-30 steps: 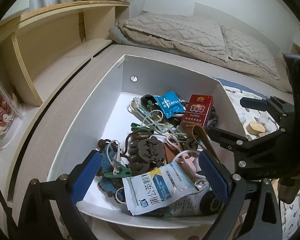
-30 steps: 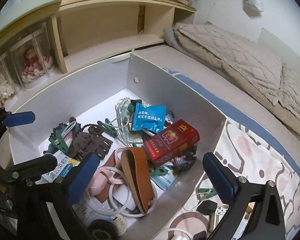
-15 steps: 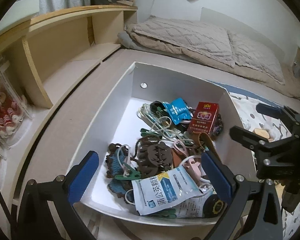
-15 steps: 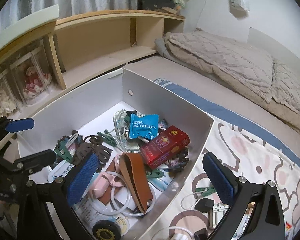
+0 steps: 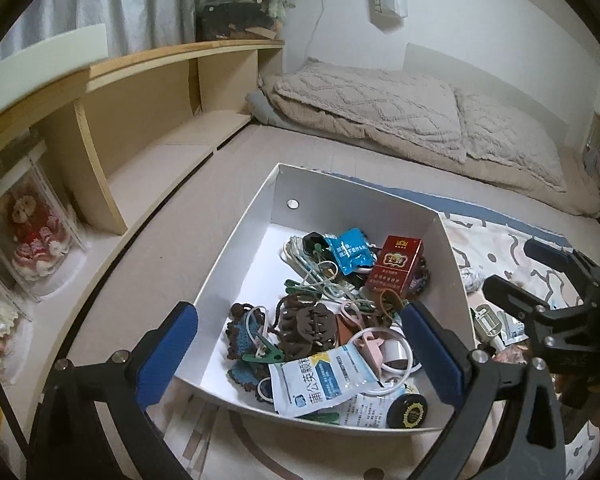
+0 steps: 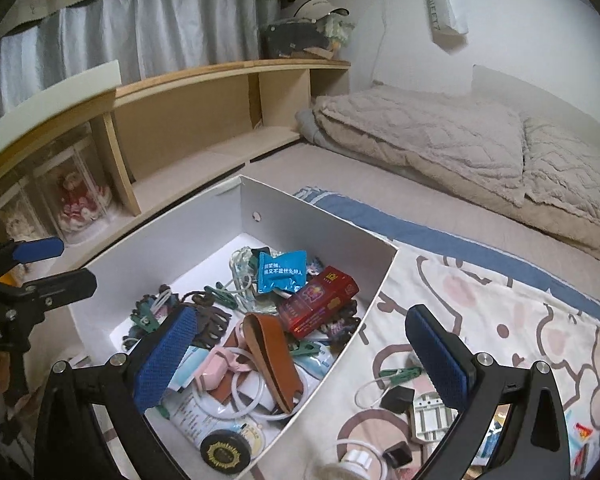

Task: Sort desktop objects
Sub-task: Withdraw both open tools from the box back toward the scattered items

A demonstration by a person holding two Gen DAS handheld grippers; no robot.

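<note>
A white box [image 5: 240, 236] [image 6: 324, 232] on the bed holds a red cigarette pack [image 5: 396, 268] [image 6: 320, 306], a blue sachet [image 5: 348, 250] [image 6: 280, 274], a brown hair claw [image 5: 308, 326], a brown leather strap [image 6: 270, 354], a white-blue pouch [image 5: 320, 380], and cables and clips. My left gripper [image 5: 296, 354] is open and empty above the box's near edge. My right gripper [image 6: 306, 356] is open and empty above the box's right wall. Loose items lie right of the box: a green clip [image 6: 400, 372] and a black plug [image 6: 396, 398].
A wooden shelf unit [image 5: 140, 112] runs along the left with dolls in clear cases [image 5: 32, 236]. A beige quilt [image 5: 380, 108] and pillow lie at the back. A patterned sheet [image 6: 480, 308] covers the bed right of the box.
Both grippers have pulled back and risen from the box, so it looks smaller and more of the room shows. Both stay open and empty.
</note>
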